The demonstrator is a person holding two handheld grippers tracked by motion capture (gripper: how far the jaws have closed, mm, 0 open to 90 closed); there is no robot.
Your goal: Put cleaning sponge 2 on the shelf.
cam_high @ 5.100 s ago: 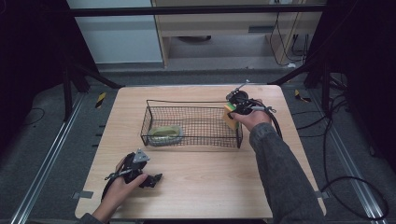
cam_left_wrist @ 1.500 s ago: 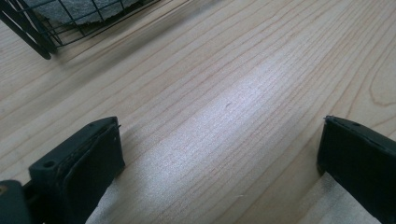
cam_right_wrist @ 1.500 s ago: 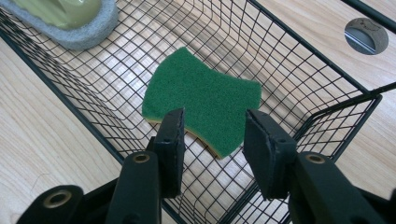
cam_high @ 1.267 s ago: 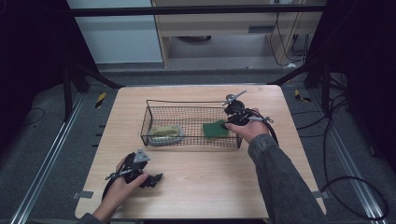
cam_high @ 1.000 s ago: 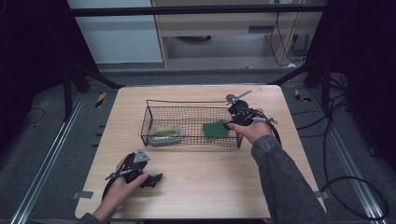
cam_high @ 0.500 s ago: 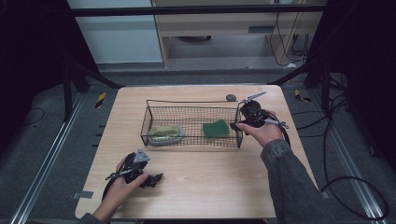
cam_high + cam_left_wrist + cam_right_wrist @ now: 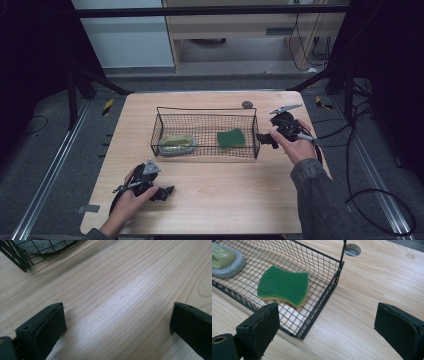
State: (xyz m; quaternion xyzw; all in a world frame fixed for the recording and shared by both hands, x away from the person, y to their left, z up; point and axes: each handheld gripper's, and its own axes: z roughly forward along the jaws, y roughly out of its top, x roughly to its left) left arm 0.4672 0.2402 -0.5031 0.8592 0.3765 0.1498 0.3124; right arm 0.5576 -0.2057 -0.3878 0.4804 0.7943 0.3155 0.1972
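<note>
A green sponge [image 7: 230, 137] [image 7: 283, 286] lies flat in the right half of the black wire basket [image 7: 255, 131] [image 7: 322, 298]. A grey-and-green scrubber [image 7: 176, 142] [image 7: 224, 260] lies at the basket's left end. My right gripper [image 7: 263, 139] [image 7: 329, 328] hovers just outside the basket's right wall. Its jaws have just been opening, and they stand wide with nothing between them. My left gripper [image 7: 166, 191] [image 7: 117, 331] rests open on the bare wood near the table's front left, with only tabletop between its jaws.
A round grey grommet [image 7: 247, 104] [image 7: 352, 249] sits in the tabletop behind the basket's right corner. Cables trail off the table's right side. Bare wood [image 7: 235, 185] stretches in front of the basket.
The right gripper let go of the green sponge inside the basket, opened, and drew back to the right past the basket's wall. The sponge stays in the basket. The left gripper has not moved.
</note>
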